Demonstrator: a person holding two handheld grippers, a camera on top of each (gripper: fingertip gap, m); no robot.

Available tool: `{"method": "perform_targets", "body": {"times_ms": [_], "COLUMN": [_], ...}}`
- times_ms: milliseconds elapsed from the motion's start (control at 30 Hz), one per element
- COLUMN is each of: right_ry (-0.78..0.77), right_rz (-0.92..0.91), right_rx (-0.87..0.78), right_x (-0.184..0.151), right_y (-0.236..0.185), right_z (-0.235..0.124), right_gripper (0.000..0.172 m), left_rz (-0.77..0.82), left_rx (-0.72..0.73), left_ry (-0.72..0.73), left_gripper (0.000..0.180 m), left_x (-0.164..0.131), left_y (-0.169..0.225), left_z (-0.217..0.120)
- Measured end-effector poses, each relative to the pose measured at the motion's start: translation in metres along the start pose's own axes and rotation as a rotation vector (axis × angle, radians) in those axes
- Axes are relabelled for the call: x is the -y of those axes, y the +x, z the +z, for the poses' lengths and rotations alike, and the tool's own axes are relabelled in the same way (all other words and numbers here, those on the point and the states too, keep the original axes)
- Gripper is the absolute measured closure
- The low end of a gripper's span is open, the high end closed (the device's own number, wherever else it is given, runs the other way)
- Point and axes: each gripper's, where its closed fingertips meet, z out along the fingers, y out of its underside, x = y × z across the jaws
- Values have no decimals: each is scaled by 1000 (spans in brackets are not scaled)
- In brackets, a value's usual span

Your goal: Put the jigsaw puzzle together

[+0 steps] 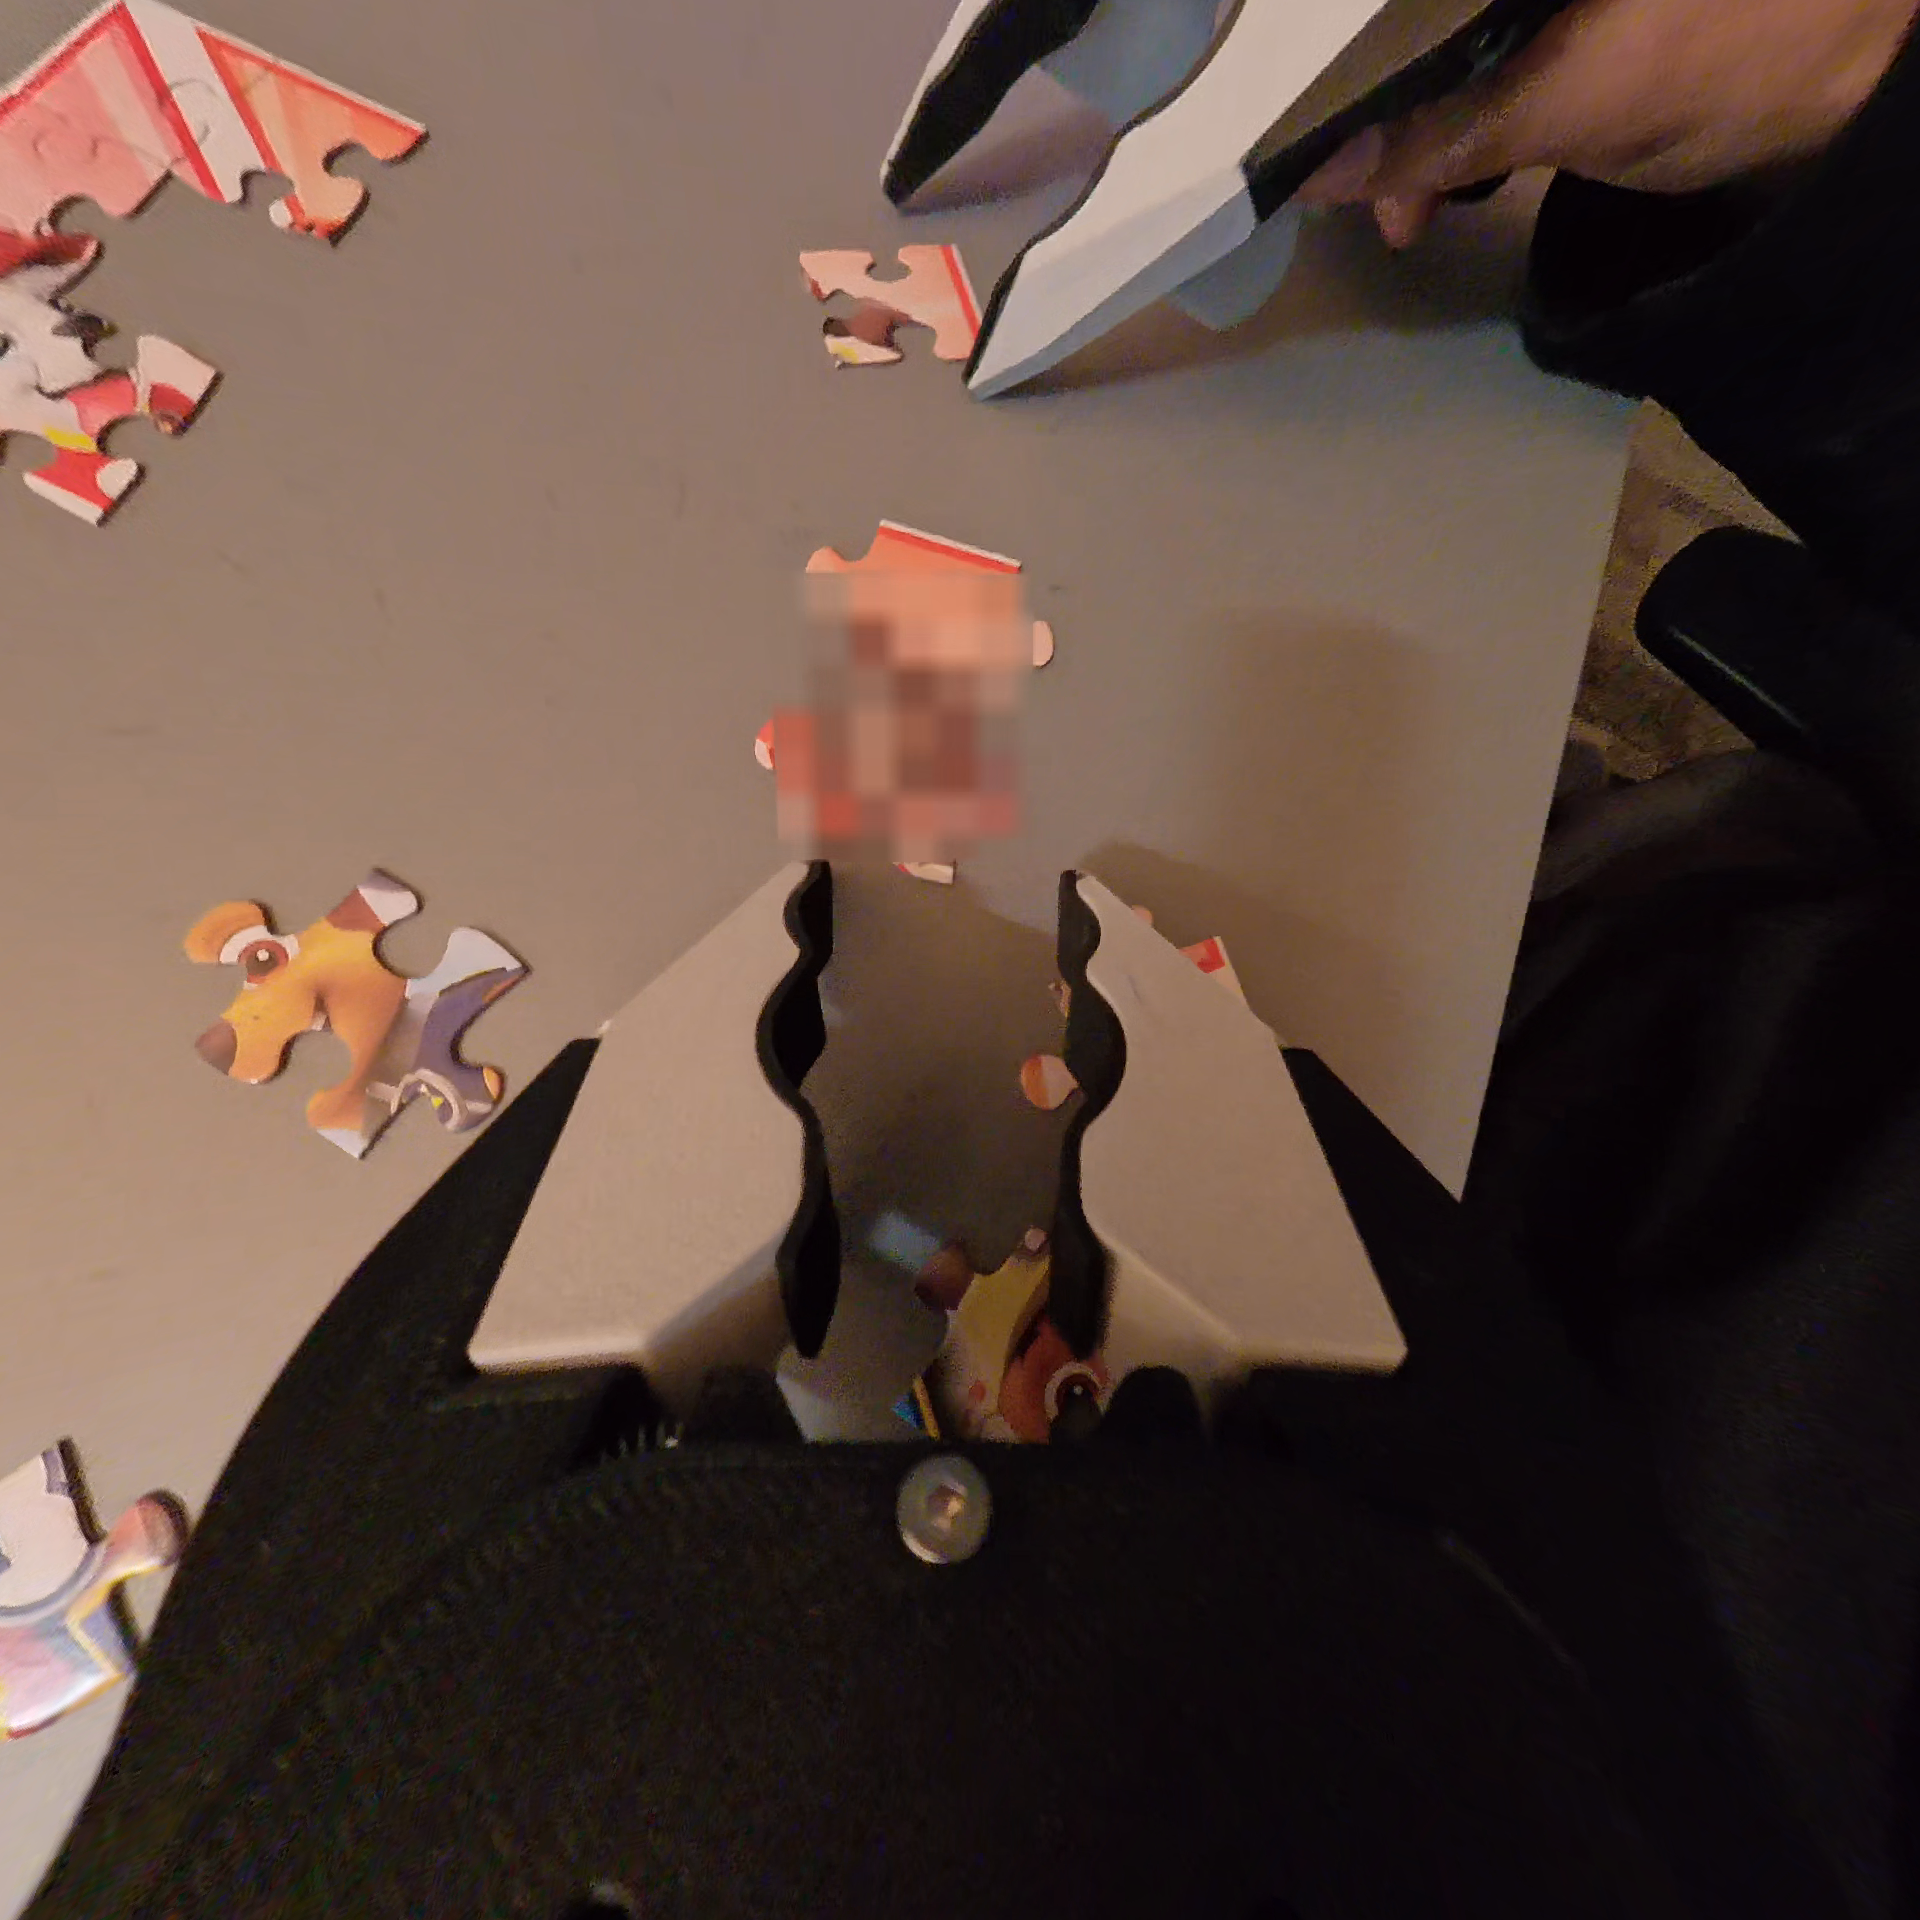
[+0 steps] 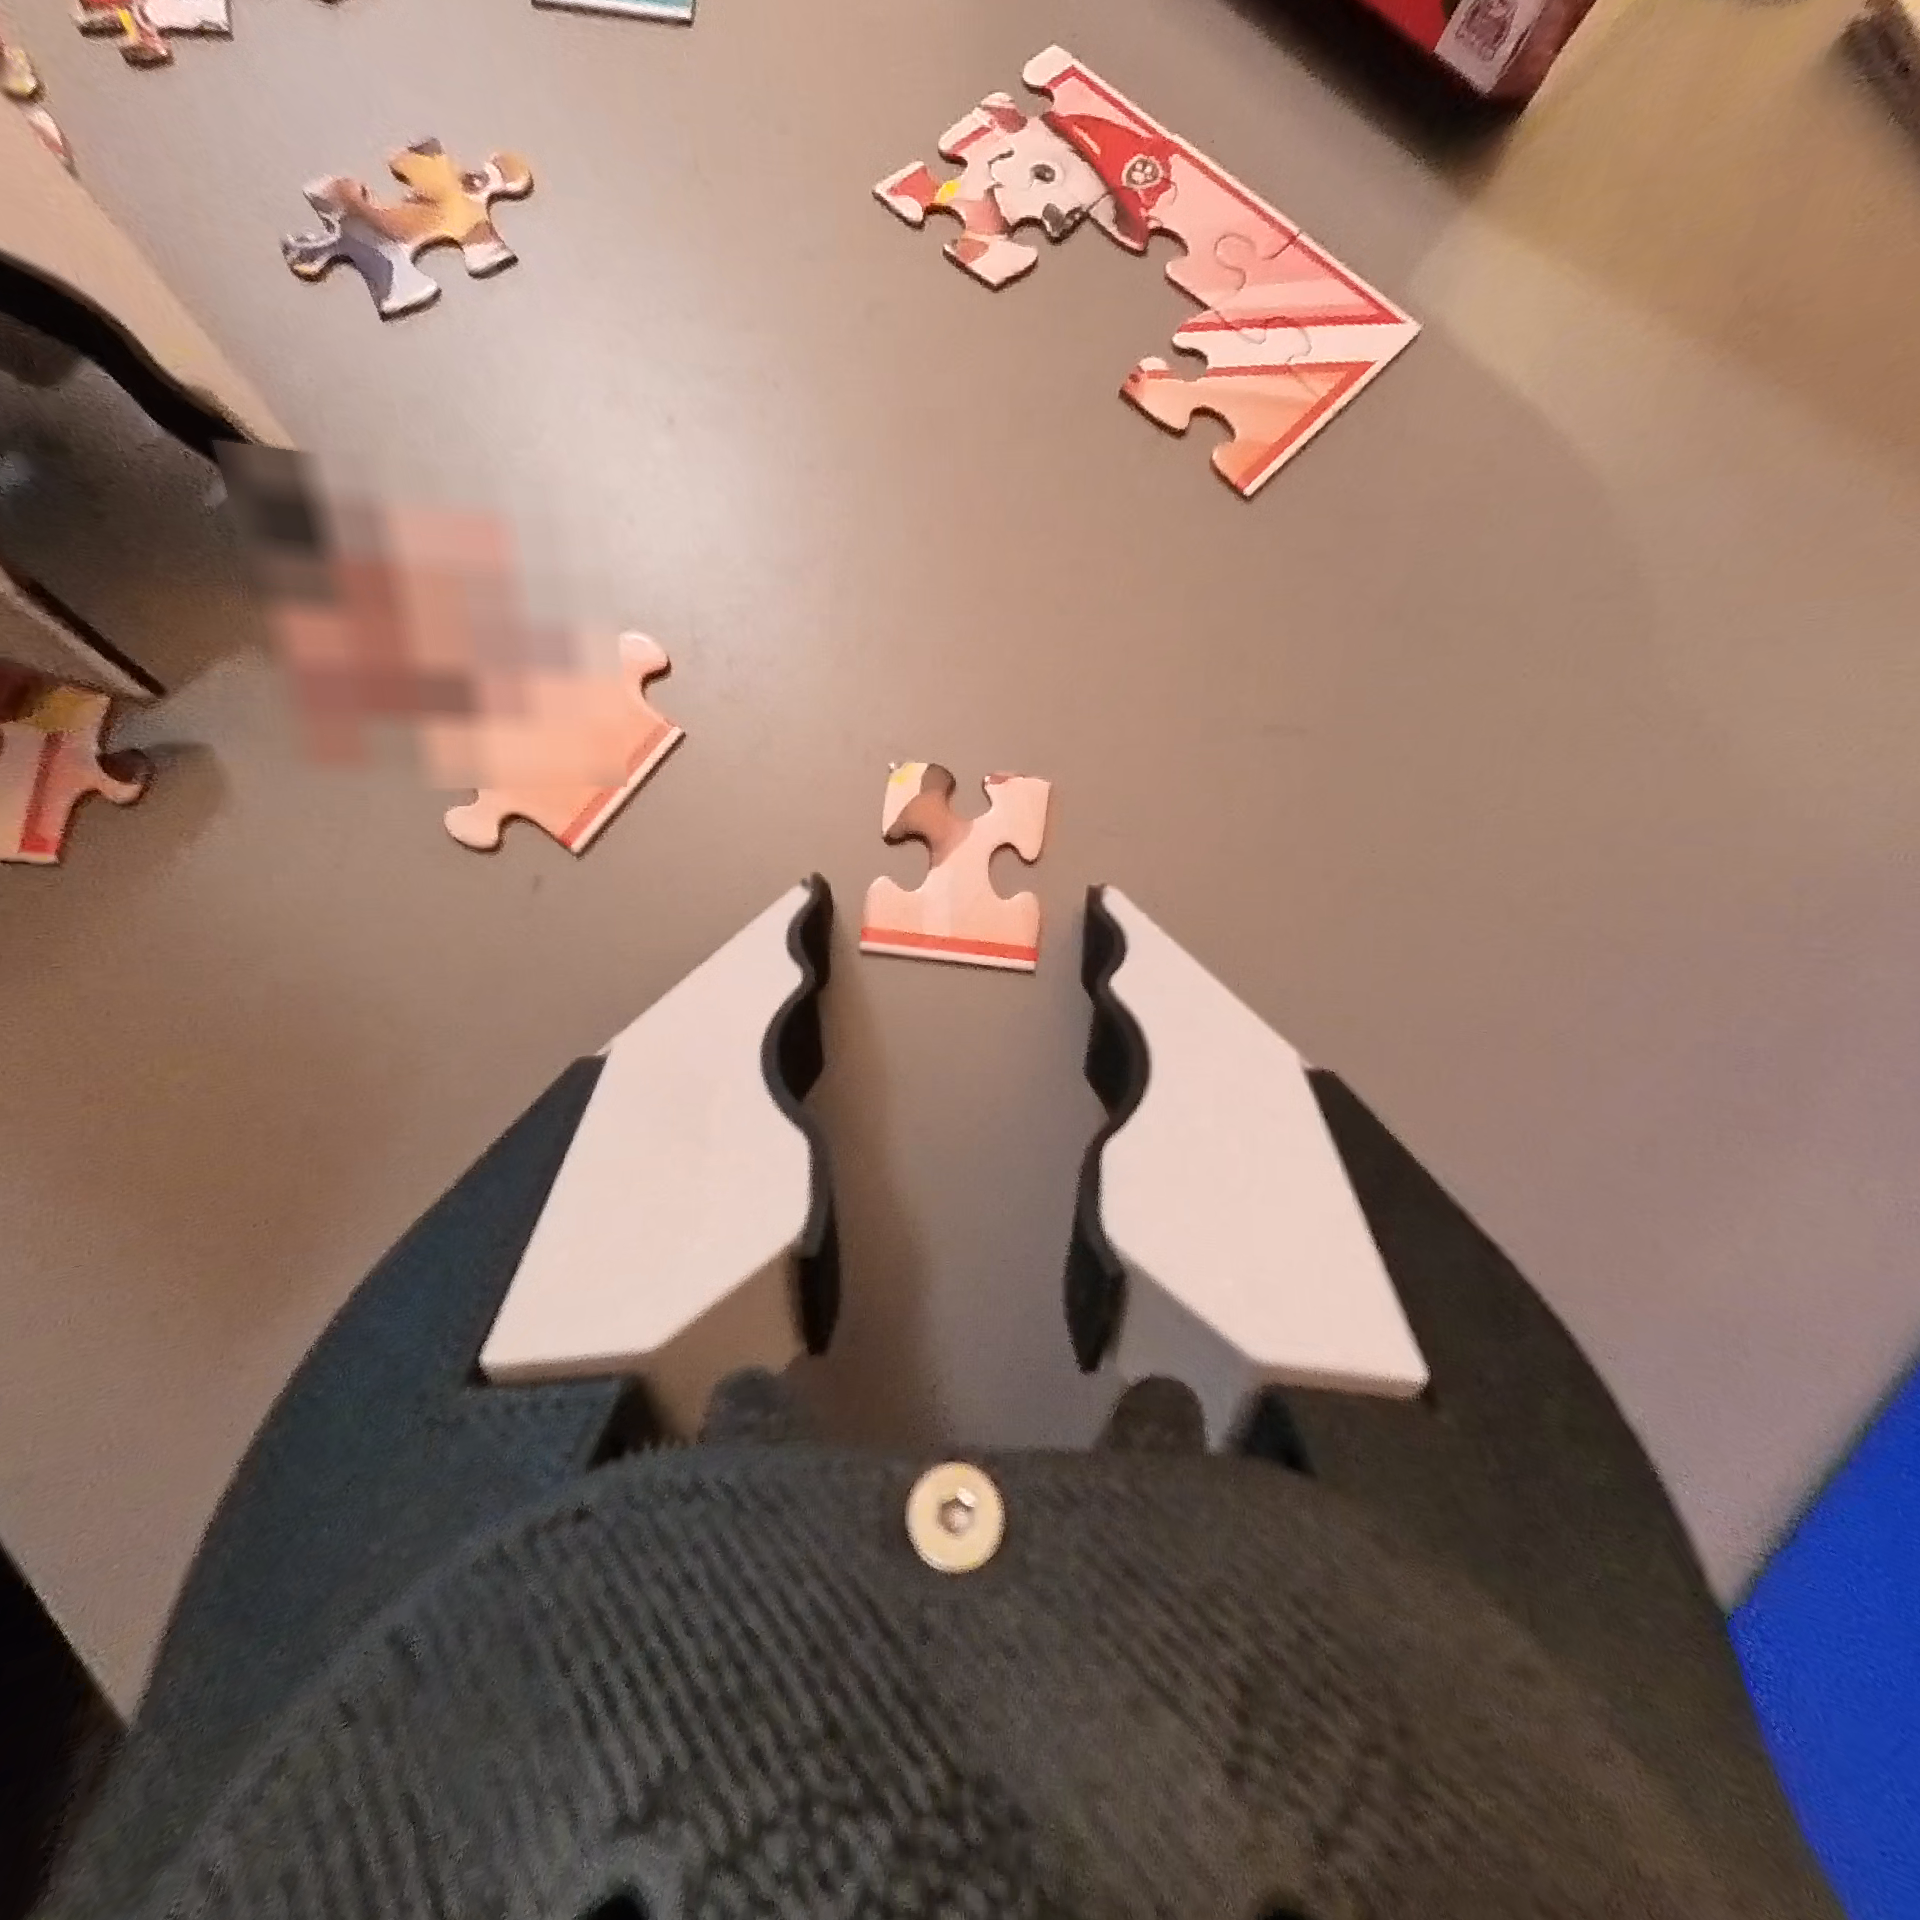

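Observation:
In the left wrist view my left gripper [image 1: 945, 894] is open and empty above the grey table [image 1: 520, 644]. A pink and red puzzle piece [image 1: 935, 551] lies flat just beyond its tips, apart from them. Another piece [image 1: 1205, 951] lies partly hidden under its right finger. In the right wrist view my right gripper [image 2: 956, 914] is open over the table. A small pink edge piece with a red stripe [image 2: 961, 883] lies flat just ahead of its tips, and neither pad touches it. The same piece [image 1: 904, 301] shows beside the right gripper [image 1: 1039, 260] in the left wrist view.
A joined corner section in red and pink [image 2: 1247, 291] lies farther back on the right. A loose piece with a yellow dog [image 1: 343, 1008] lies left of my left gripper. More loose pieces lie near the table's edge [image 1: 1558, 831]. A red box [image 2: 1475, 31] stands at the far right.

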Motion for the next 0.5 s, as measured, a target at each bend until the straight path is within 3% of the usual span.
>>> {"method": "perform_targets", "body": {"times_ms": [167, 500], "right_ry": [3, 31], "right_rz": [31, 12], "right_rx": [34, 68], "right_x": [0, 8], "right_y": [2, 3], "right_z": [2, 8], "right_gripper": [140, 141], "left_rz": [-29, -19], "left_rx": [3, 0], "left_ry": [-7, -8], "left_gripper": [140, 149], "left_x": [1, 11], "left_y": [-4, -10], "left_z": [2, 12]}}
